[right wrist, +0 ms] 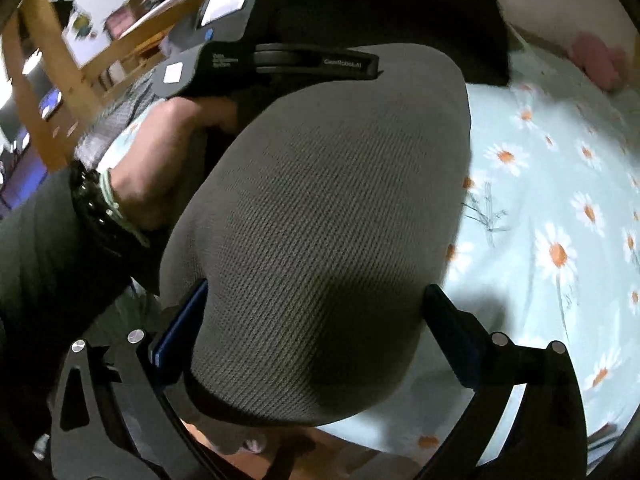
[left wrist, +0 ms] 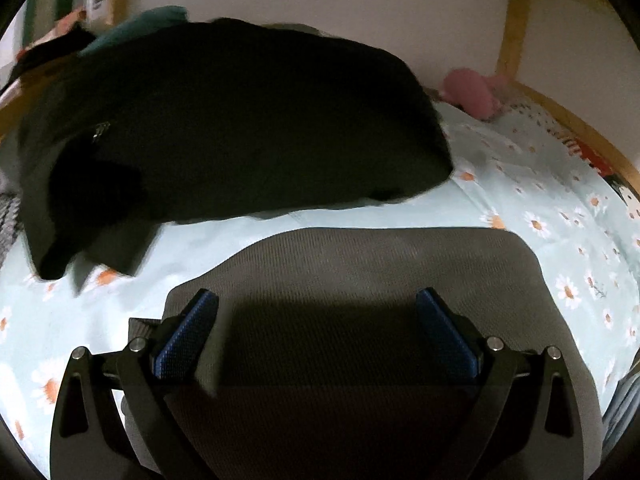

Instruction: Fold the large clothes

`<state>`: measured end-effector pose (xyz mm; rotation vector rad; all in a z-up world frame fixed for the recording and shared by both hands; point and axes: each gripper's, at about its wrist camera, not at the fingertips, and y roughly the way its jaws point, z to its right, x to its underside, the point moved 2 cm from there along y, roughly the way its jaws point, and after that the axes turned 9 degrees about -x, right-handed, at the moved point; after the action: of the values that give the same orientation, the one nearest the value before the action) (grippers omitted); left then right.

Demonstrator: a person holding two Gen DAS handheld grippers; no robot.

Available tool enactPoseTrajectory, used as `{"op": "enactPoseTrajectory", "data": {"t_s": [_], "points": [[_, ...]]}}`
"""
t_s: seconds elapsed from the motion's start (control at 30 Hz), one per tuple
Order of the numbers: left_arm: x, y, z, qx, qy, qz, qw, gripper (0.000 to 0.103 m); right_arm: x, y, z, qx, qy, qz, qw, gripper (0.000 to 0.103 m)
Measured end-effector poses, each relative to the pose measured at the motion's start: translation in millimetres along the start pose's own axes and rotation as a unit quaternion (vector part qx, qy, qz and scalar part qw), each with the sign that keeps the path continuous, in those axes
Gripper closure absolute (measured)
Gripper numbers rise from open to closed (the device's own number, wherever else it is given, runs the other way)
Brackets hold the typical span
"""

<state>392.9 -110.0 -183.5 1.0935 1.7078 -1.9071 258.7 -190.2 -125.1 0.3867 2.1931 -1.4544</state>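
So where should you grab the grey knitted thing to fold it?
Best guess: take the grey knitted garment by its rounded far edge, one gripper near each corner, coming from the near side where both open grippers, left and right, already straddle it. It lies flat on the daisy sheet, so that edge should lift cleanly.

Bed (left wrist: pixel 532 200) wearing pale blue daisy sheet (right wrist: pixel 560 208); grey knit garment (left wrist: pixel 360 272) lying folded at near edge; black garment (left wrist: pixel 224 120) sprawling behind it; pink soft thing (left wrist: pixel 470 94) sitting by far wooden frame (left wrist: pixel 514 28); teal cloth (left wrist: pixel 140 26) peeking behind black garment.
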Motion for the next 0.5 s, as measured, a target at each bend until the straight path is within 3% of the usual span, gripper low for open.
{"op": "enactPoseTrajectory", "data": {"t_s": [0.23,0.33,0.4,0.5], "points": [[-34.1,36.9,80.1,0.044,0.020,-0.035,0.9982,0.004,-8.6,-38.3,56.9,0.034,0.055,0.035,0.997,0.003],[-41.5,46.1,108.6,0.055,0.039,-0.039,0.9970,0.004,-9.6,-44.9,78.6,0.040,0.075,0.029,0.996,0.003],[-39.2,47.9,115.9,0.050,0.051,-0.036,0.9968,0.004,-6.9,-42.1,81.2,0.040,0.078,0.020,0.996,0.003],[-32.9,54.3,99.9,0.081,0.021,-0.044,0.9955,0.004,-2.7,-32.2,71.0,0.057,0.058,0.014,0.997,0.002]]}}
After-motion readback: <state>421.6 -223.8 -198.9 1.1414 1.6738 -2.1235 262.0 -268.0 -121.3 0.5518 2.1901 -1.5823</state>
